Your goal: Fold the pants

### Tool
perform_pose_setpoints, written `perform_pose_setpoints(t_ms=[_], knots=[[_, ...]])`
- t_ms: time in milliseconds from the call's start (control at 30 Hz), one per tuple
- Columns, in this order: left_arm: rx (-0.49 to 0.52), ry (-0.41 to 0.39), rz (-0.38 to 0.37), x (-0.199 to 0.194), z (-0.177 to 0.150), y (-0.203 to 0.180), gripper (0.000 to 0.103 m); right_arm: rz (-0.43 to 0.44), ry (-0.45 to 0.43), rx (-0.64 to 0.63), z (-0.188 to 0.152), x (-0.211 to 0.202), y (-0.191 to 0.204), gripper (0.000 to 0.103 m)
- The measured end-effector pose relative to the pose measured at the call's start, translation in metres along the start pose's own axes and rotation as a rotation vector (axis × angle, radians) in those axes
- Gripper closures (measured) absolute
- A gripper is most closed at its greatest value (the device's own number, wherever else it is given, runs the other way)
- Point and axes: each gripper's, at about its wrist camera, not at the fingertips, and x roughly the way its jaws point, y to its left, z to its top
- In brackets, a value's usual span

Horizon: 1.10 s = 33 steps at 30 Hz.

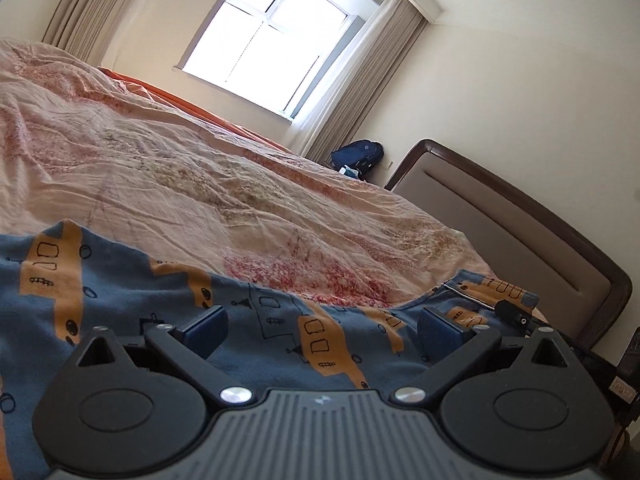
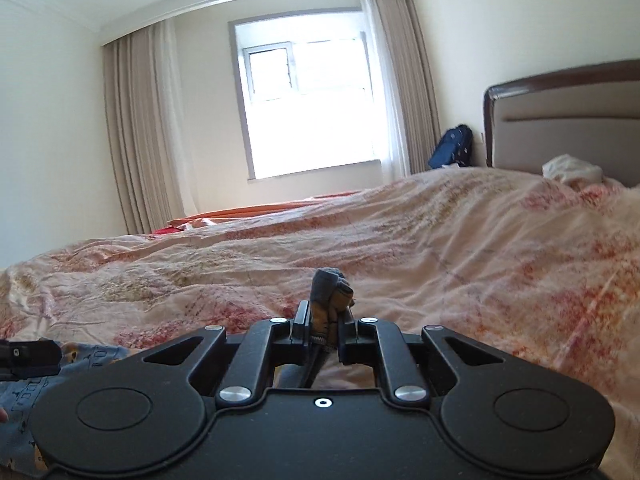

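Blue pants [image 1: 120, 292] printed with orange vehicles lie spread on the bed in the left wrist view. My left gripper [image 1: 324, 326] is open wide just over them, blue pads [image 1: 208, 326] apart, gripping nothing. In the right wrist view my right gripper [image 2: 324, 320] is shut on a bunched fold of the pants [image 2: 332, 292], which sticks up between its pads, lifted off the bed. More of the pants [image 2: 24, 396] shows at the lower left, beside the left gripper's finger [image 2: 28, 356]. A right gripper finger [image 1: 516, 314] shows at the pants' far right edge.
A wrinkled pink floral duvet [image 1: 200, 184] covers the bed. A padded headboard with a dark wood frame [image 2: 560, 120] stands on the right. A blue backpack [image 2: 452, 146] leans by the curtained window [image 2: 308, 112]. A white cloth [image 2: 572, 168] lies near the headboard.
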Motion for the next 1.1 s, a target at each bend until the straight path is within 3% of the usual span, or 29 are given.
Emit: perform_pose_setpoints(t_ms=[233,333,433,567,700,967,1067,1100], knots=[[-0.223,-0.045,-0.15,-0.03,0.006,0.044,0.0,0.227,-0.076,-0.229,0.005,-0.028,0.093,0.09],[-0.28,-0.015,-0.163,-0.027,-0.001,0.056,0.0,0.324,-0.049,-0.325,-0.01,-0.035,0.136,0.09],[-0.268,0.014,-0.139,-0.021,-0.008,0.058,0.001,0.391,0.027,-0.404,-0.035,-0.034,0.171,0.09],[-0.216,0.023,-0.116,-0.017,-0.011,0.051,0.001,0.396,0.128,-0.455,-0.069,-0.026,0.193,0.088],[-0.199,0.026,-0.111,-0.018,-0.014,0.049,0.001,0.381,0.153,-0.376,-0.078,-0.025,0.188,0.087],[-0.235,0.045,-0.112,-0.019,-0.021,0.041,0.004,0.381,0.022,-0.22,-0.073,-0.042,0.169,0.086],[-0.247,0.043,-0.105,-0.016,-0.024,0.037,0.01,0.385,0.012,-0.24,-0.075,-0.043,0.171,0.086],[-0.257,0.047,-0.109,-0.015,-0.025,0.037,0.019,0.384,0.016,-0.262,-0.076,-0.043,0.174,0.086]])
